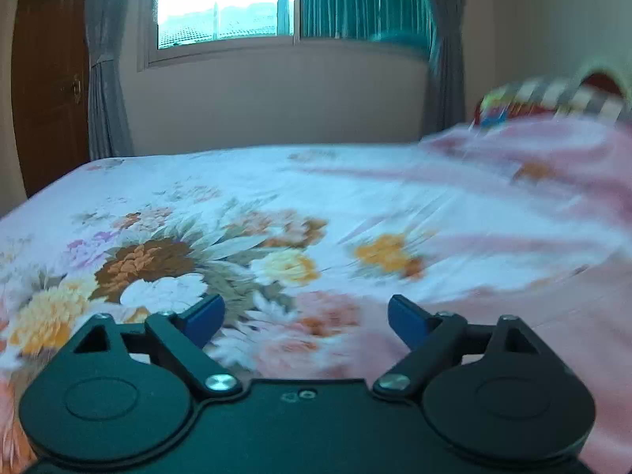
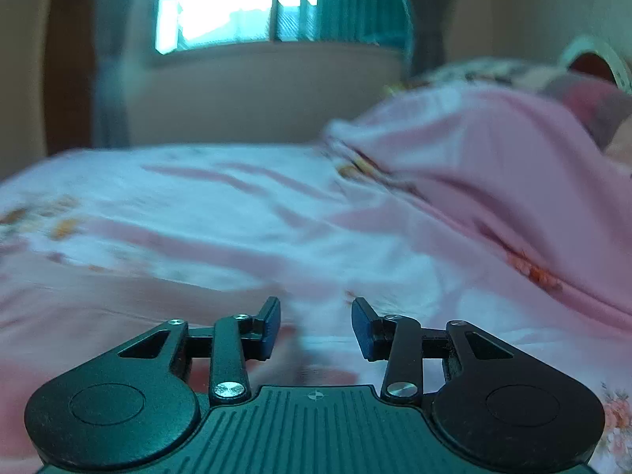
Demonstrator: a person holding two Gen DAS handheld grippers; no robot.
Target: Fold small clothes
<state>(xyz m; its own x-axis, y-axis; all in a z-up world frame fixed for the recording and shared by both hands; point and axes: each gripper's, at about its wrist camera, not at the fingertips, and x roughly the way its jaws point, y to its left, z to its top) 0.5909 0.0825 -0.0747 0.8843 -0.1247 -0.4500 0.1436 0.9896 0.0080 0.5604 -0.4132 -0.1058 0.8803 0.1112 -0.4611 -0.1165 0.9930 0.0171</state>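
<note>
My left gripper (image 1: 306, 318) is open and empty, held low over a bed with a floral sheet (image 1: 197, 245). My right gripper (image 2: 316, 326) is open and empty over the pink and white part of the same sheet (image 2: 197, 213). A pink cloth mound (image 2: 493, 166) rises at the right of the bed; it also shows in the left wrist view (image 1: 553, 166). I cannot tell whether it is a garment or bedding. Both views are blurred by motion. No small garment shows clearly.
A striped, colourful bundle (image 1: 553, 98) lies behind the pink mound at the far right. A window (image 1: 225, 0) with grey curtains (image 1: 106, 79) is on the far wall. A brown door (image 1: 51, 79) stands at the left.
</note>
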